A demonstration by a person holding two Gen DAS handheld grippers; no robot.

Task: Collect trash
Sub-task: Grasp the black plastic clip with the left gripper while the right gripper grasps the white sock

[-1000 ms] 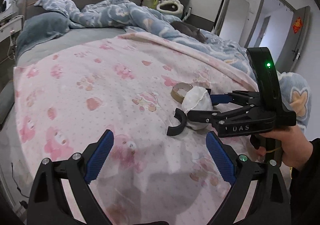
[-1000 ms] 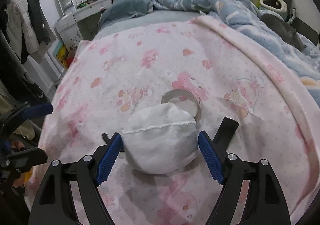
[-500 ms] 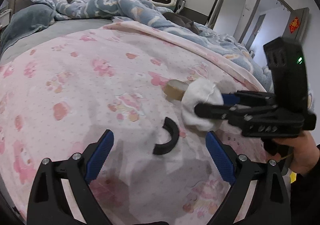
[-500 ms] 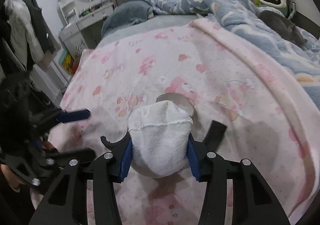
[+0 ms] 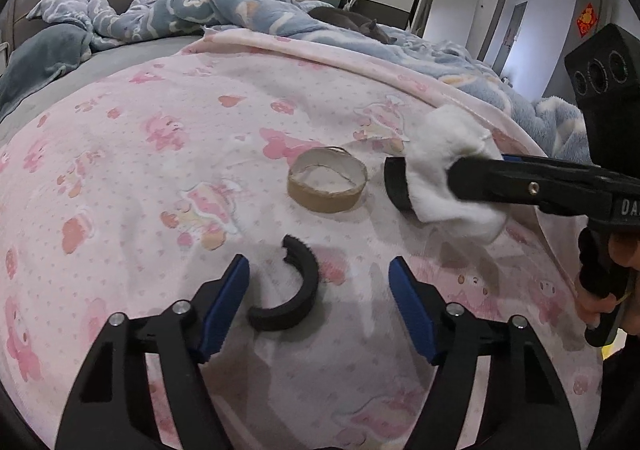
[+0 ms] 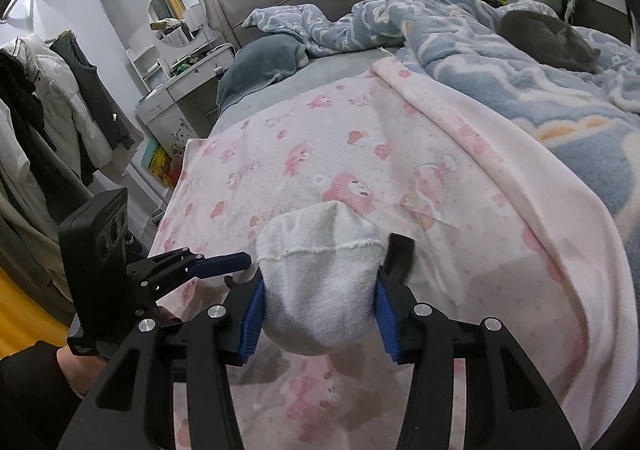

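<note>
Left wrist view: our left hand-held gripper (image 5: pixel 318 310), jaws apart and just narrowing, straddles a black curved scrap (image 5: pixel 292 290) on the pink blanket (image 5: pixel 160 170). Just beyond it sits a cardboard tape ring (image 5: pixel 327 185). To its right, our right hand-held gripper (image 6: pixel 318 304) is clamped on a white cloth wad (image 6: pixel 320 290).

White terry cloth wad (image 6: pixel 320 290), bunched, lifted off the pink blanket (image 5: pixel 160 154), squeezed between blue pads. Black strip (image 5: pixel 397 186) pinched against its side. Cardboard tape ring (image 5: pixel 327 184) flat on the blanket, open side up. Broken black curved piece (image 5: pixel 292 290) lying just nearer than the ring, apart from it.
</note>
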